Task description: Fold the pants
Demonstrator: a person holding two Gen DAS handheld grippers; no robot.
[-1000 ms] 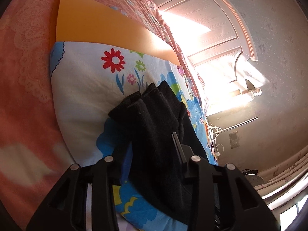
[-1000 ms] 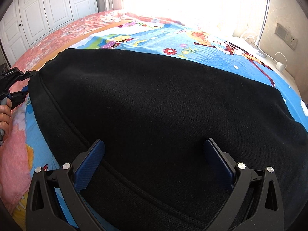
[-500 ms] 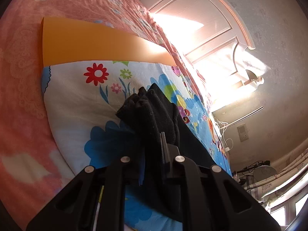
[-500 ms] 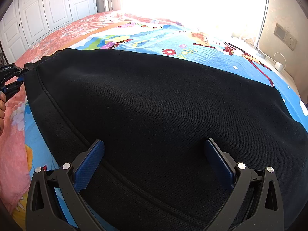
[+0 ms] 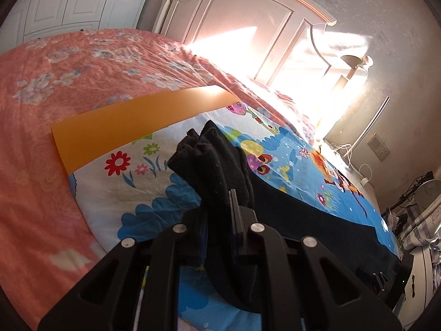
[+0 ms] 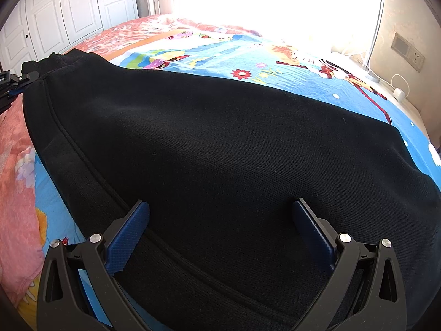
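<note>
Black pants [image 6: 220, 149] lie spread across a colourful cartoon sheet [image 6: 303, 63] on the bed. My left gripper [image 5: 220, 209] is shut on a bunched end of the pants [image 5: 212, 160] and holds it lifted above the sheet. That gripper also shows in the right wrist view [image 6: 16, 82] at the far left, clamped on the pants' corner. My right gripper [image 6: 220, 220] is open, its blue-padded fingers [image 6: 129, 234] wide apart and resting low over the near edge of the pants.
An orange sheet of card [image 5: 132, 121] lies on the pink floral bedspread [image 5: 41, 110] beside the cartoon sheet. A white headboard [image 5: 248, 27] and wardrobe doors [image 6: 63, 8] stand behind. Cables and a socket [image 6: 399, 91] are at the right wall.
My left gripper has closed fully on the pants' end, lifted it and tilted up. In the right wrist view that corner has risen and pulled further left. The right gripper has not moved.
</note>
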